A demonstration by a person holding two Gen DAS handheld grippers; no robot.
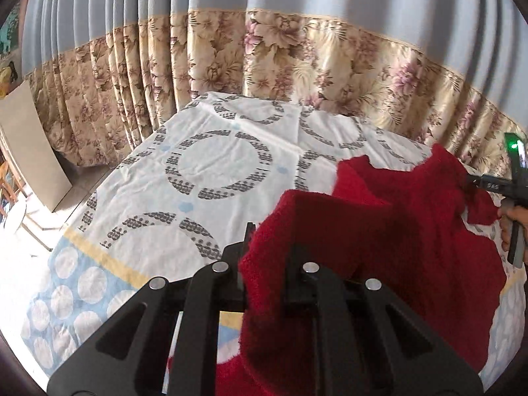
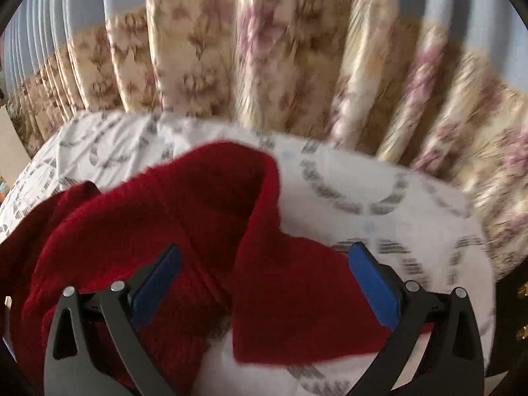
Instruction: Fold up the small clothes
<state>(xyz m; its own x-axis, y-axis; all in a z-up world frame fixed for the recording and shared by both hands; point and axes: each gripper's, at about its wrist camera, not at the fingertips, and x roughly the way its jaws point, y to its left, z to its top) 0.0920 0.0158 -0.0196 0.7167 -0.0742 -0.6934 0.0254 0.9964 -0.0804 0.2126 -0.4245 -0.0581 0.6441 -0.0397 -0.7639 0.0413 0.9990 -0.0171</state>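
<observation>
Red garment (image 1: 379, 231) edge pinched by left tongs (image 1: 264, 247); bedsheet (image 1: 214, 165) beyond bare.

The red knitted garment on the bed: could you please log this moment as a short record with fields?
garment: red knitted garment, rumpled, partly lifted
surface: patterned bedsheet
left gripper: shut on a raised fold of the garment
right gripper: open, blue pads either side of a flap, not pressing it
backdrop: floral curtain
fold: not yet done

Ahead of my left fingers (image 1: 260, 257) the bedsheet (image 1: 217, 161) lay bare up to the curtain (image 1: 297, 59); red knit (image 2: 204, 217) filled the gap between my right fingers (image 2: 373, 283).
</observation>
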